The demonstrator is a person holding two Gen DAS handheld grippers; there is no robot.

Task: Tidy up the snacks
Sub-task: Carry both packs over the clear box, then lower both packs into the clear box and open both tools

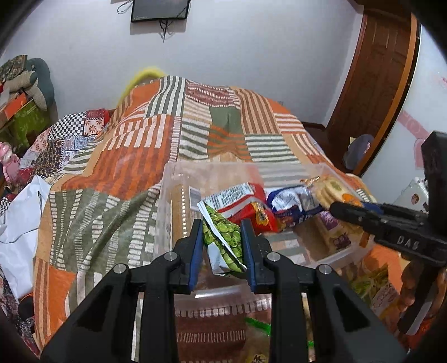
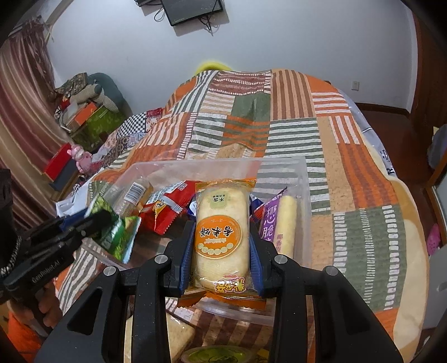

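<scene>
a patchwork bedspread (image 1: 134, 156), a wall screen (image 1: 159, 9), a wooden door (image 1: 374, 83).

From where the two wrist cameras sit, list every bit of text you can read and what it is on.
"DAS": on the right gripper body, left wrist view.
"GenRobot.AI": on the left gripper body, right wrist view.
"香米饼", upside down: orange oval on the rice cracker pack held by the right gripper.
"椰心脆": purple wrapper in the clear bin.
Barcode digits, red packet print and green pea packet text: too small or blurred.
</scene>
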